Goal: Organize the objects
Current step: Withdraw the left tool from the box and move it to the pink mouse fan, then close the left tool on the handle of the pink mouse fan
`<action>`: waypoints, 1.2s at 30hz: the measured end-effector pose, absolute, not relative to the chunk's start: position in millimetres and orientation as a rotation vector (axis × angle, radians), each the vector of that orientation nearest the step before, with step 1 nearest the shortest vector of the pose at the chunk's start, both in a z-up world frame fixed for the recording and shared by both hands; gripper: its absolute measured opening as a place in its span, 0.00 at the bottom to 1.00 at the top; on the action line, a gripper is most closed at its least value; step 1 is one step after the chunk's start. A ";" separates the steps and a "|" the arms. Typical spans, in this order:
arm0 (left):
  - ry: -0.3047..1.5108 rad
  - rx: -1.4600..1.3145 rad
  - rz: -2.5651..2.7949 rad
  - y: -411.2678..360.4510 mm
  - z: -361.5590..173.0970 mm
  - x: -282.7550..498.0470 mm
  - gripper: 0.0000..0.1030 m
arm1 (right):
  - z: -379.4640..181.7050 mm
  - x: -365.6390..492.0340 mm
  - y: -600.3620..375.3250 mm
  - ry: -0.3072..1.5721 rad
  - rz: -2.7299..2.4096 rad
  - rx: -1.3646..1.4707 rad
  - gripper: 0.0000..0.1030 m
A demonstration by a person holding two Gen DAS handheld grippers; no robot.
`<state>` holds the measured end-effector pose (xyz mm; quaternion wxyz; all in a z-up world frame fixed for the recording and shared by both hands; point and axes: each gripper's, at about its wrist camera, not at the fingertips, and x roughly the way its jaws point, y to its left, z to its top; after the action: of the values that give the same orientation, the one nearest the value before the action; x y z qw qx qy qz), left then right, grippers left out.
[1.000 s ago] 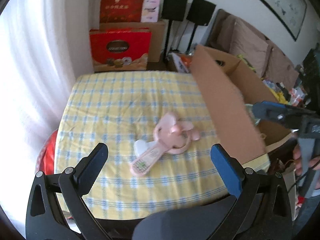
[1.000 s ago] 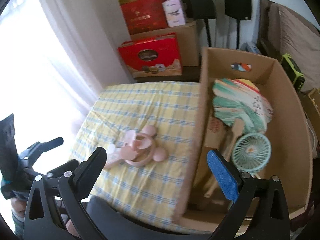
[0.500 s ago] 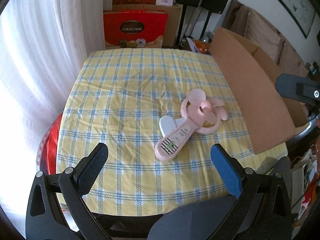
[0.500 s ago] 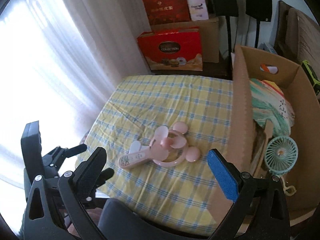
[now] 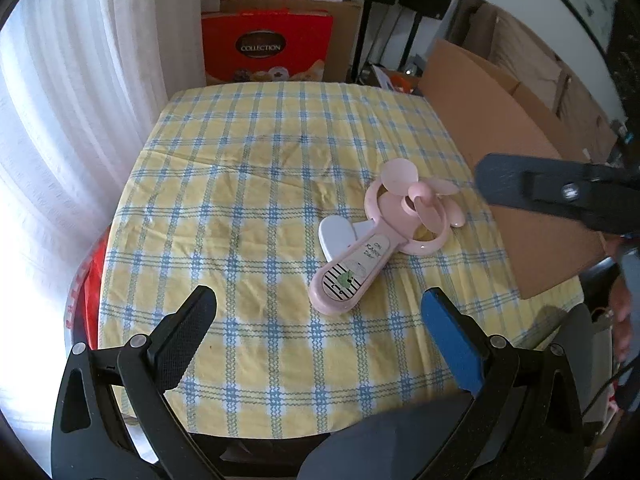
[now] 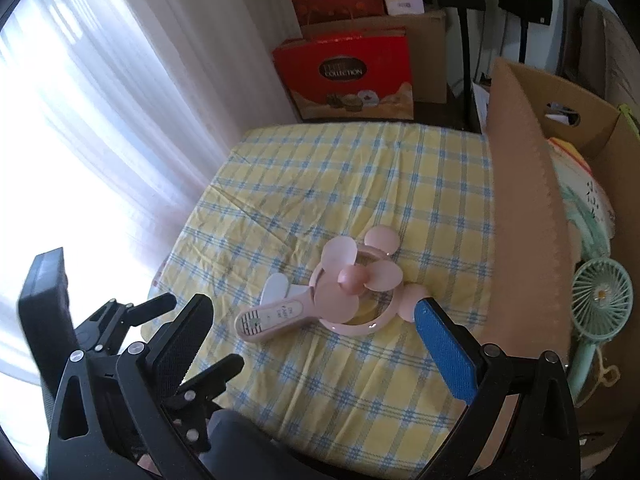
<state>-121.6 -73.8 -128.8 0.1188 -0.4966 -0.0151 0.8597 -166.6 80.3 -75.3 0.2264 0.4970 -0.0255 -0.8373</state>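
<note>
A pink hand-held fan (image 5: 376, 240) with round ears lies flat on the yellow checked tablecloth (image 5: 248, 184), its handle pointing toward me. My left gripper (image 5: 316, 340) is open, low over the near edge of the table, with the fan just ahead and slightly right of it. My right gripper (image 6: 312, 344) is open too, and the pink fan (image 6: 320, 300) sits just beyond its fingertips. An open cardboard box (image 6: 520, 184) stands along the table's right side. It holds a mint-green fan (image 6: 600, 296) and a patterned paper fan (image 6: 584, 204).
The right gripper's body (image 5: 560, 196) reaches in from the right in the left wrist view. White curtains (image 5: 80, 80) hang on the left. Red gift boxes (image 5: 268, 44) and brown cartons are stacked beyond the table's far edge. Black speaker stands (image 6: 468, 20) rise behind the box.
Both grippers have moved closer to the table and lower, so the pink fan looms larger. The right gripper has swung left from over the box toward the fan. Nothing was grasped.
</note>
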 end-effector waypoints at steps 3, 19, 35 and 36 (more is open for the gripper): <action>-0.042 -1.455 2.506 -72.7 -132.9 -122.4 0.99 | -86.5 -170.6 78.6 -0.081 -2.304 1.399 0.99; 0.002 -1.436 2.454 -56.5 -150.2 -131.0 0.86 | -125.9 -189.1 86.4 -0.251 -2.245 1.518 0.96; -0.030 -1.488 2.385 -51.0 -170.5 -145.9 0.43 | -150.9 -196.7 74.3 -0.213 -2.216 1.576 0.95; -0.032 -1.488 2.383 -51.2 -170.1 -146.1 0.42 | -152.2 -196.8 74.4 -0.217 -2.211 1.579 0.95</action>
<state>-146.1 -51.2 -170.1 0.1655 -0.5223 -0.0112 0.8365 -196.8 74.4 -152.2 0.2067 0.5668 -0.0779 -0.7937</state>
